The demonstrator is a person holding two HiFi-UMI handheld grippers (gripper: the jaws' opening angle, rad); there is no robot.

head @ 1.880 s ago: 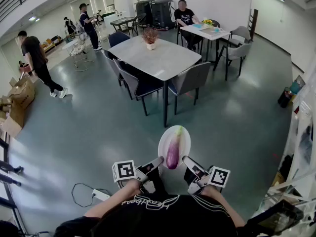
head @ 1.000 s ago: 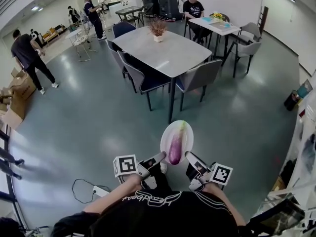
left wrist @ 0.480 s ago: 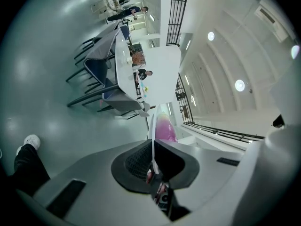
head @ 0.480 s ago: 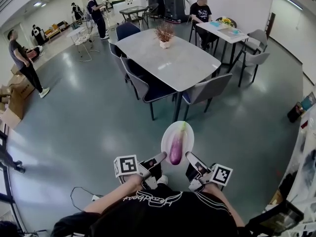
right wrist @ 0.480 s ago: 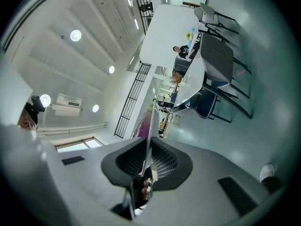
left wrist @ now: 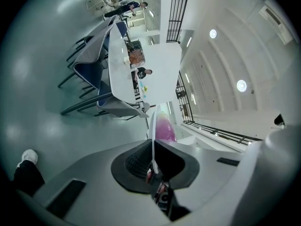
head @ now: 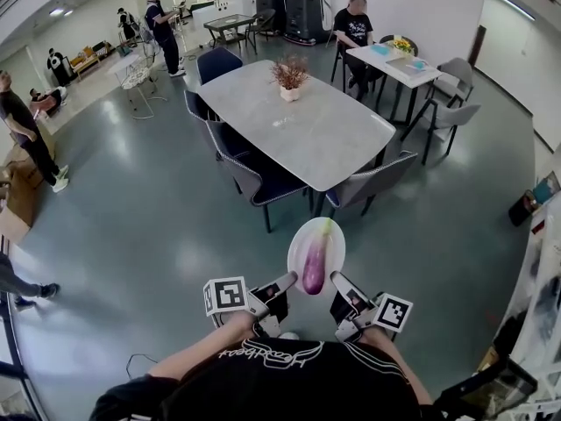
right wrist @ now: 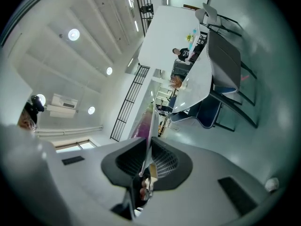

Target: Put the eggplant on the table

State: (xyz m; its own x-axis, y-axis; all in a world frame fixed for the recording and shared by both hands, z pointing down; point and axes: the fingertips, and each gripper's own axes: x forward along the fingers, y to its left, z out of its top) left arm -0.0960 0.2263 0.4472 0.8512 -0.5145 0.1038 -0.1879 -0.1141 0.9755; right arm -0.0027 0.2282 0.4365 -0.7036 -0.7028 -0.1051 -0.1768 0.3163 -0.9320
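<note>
A purple eggplant (head: 315, 263) lies lengthwise on a white plate (head: 334, 239) that I carry in front of my body. My left gripper (head: 285, 283) is shut on the plate's near left rim and my right gripper (head: 337, 281) is shut on its near right rim. In the left gripper view the plate (left wrist: 151, 126) shows edge-on between the jaws, the eggplant (left wrist: 164, 126) pink behind it. The right gripper view shows the plate's rim (right wrist: 151, 131) pinched the same way. The grey table (head: 298, 121) stands a short way ahead.
Grey and blue chairs (head: 364, 185) ring the table, and a potted plant (head: 288, 77) stands on it. A seated person (head: 355, 21) is at a second table (head: 399, 62) behind. Other people stand at far left (head: 22, 125). Shelving (head: 543, 296) is at my right.
The grey table and its chairs have come closer in the head view. The plate with the eggplant stays held the same way in both grippers.
</note>
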